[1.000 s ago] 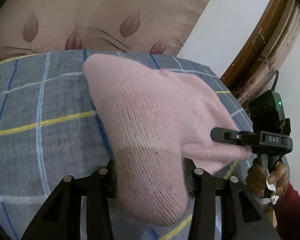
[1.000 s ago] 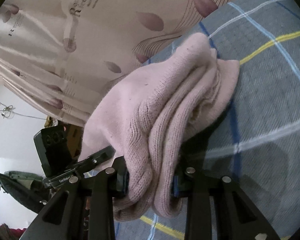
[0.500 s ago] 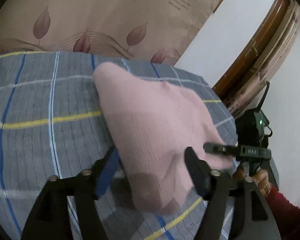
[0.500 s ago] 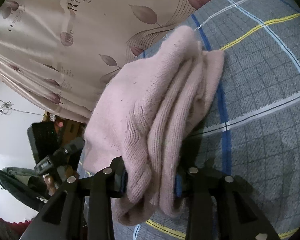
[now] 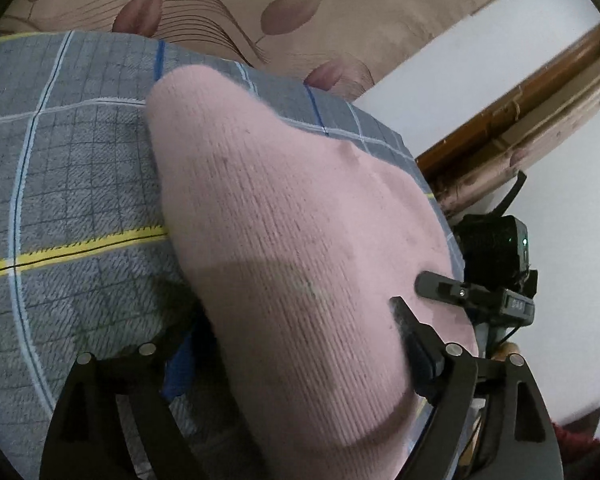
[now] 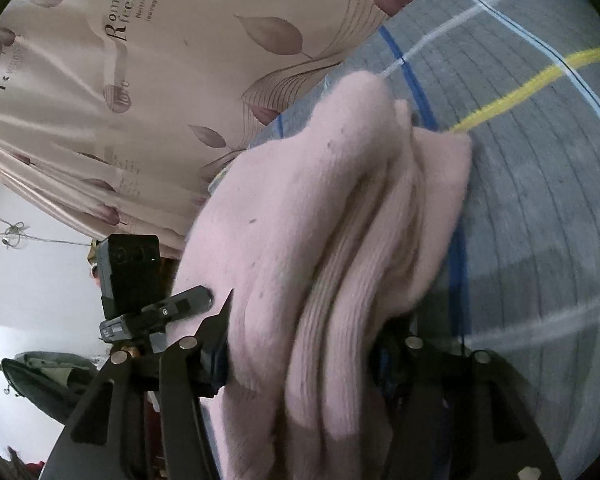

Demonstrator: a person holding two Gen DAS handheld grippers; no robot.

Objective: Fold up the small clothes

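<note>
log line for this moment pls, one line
stage: releasing fold | item: folded pink knit garment on grey plaid blanket | left gripper: opening around garment | right gripper: opening around garment

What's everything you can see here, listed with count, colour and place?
Knitted garment: one, pink, folded in layers, lying on the blanket between both grippers' fingers.
Blanket: one, grey with blue, white and yellow check lines, under the garment.
Curtain: one, beige-pink with leaf print and lettering, behind the blanket.
Wall: white, at the right of the left wrist view.
Left gripper: black, jaws opening, garment between them.
Right gripper: black, jaws opening around the folded edge.
</note>
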